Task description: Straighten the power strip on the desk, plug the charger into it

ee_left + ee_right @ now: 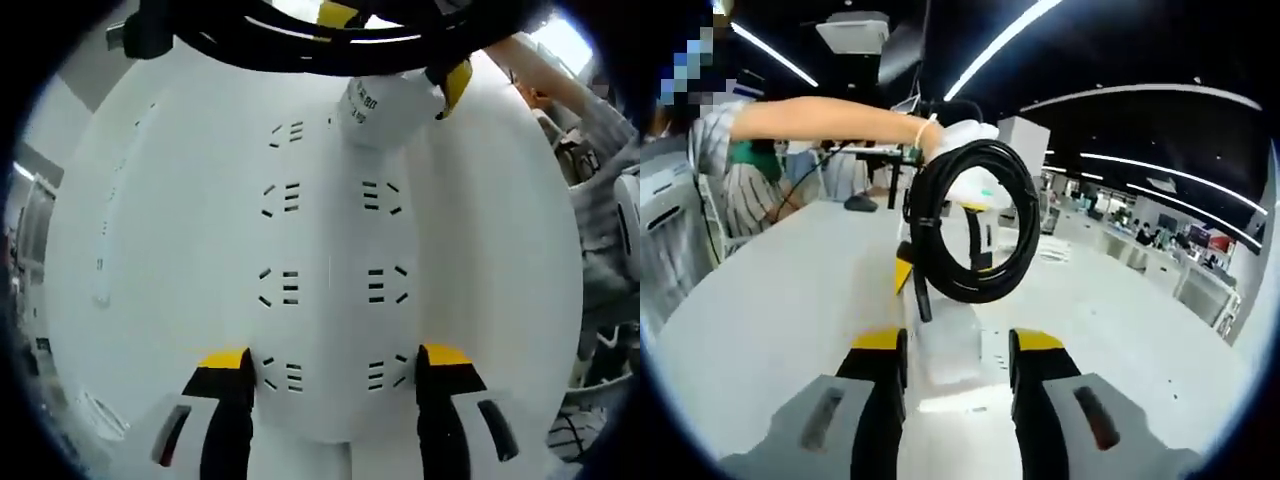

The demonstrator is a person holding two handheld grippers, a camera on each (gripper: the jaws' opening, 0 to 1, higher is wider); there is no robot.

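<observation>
Left gripper clamped on strip, socket face filling view. Right gripper clamped on white charger, at strip's far end; black coiled cable hanging above desk.

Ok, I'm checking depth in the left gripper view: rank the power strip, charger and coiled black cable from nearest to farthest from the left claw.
1. power strip, its near end between the jaws of the left claw, bottom.
2. charger, over the strip's far end, top.
3. coiled black cable, beyond the charger, along the top edge.
</observation>
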